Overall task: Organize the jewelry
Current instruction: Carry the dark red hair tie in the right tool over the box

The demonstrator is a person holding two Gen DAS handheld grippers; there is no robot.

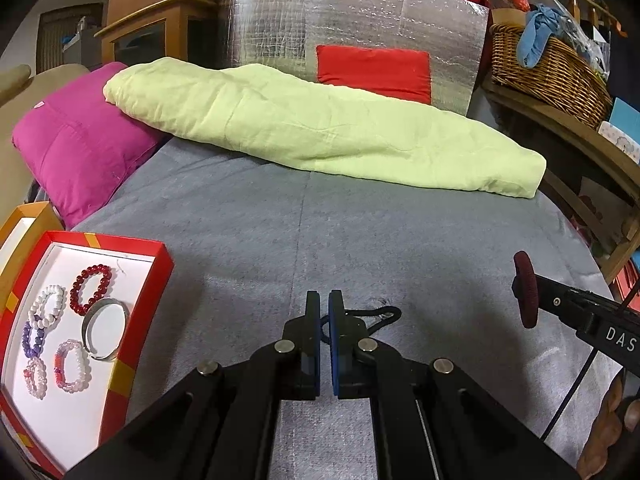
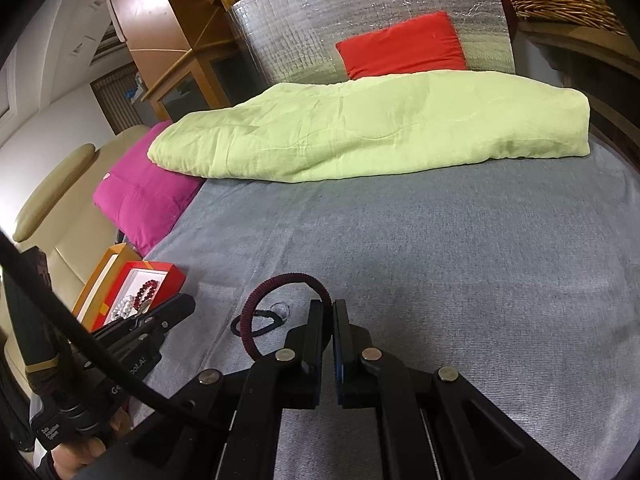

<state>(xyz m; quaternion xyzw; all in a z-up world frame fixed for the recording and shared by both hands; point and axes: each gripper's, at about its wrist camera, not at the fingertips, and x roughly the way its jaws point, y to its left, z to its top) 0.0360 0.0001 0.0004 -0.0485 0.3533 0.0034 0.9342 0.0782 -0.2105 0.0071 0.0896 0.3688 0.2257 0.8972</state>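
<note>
Six bracelets already lie in the red box (image 1: 140, 276) on the bed (image 1: 400, 240). The left tongs (image 1: 324, 308) are closed on a black cord (image 1: 384, 316); the right tongs (image 2: 332, 312) pinch a maroon band (image 2: 280, 280), both not yet stored

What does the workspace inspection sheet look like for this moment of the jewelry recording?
Surface: grey bed cover, flat.
Job's things: red box at the left edge, holding bead bracelets and a silver bangle; black loop lying on the cover; dark red ring lifted off it.
Clutter: green blanket, pink pillow, red cushion.
Grippers: left gripper shut on the black loop; right gripper shut on the dark red ring.
Cables: black cable crossing the left gripper in the right wrist view.
Surroundings: wicker basket, wooden cabinet, silver foil panel.
</note>
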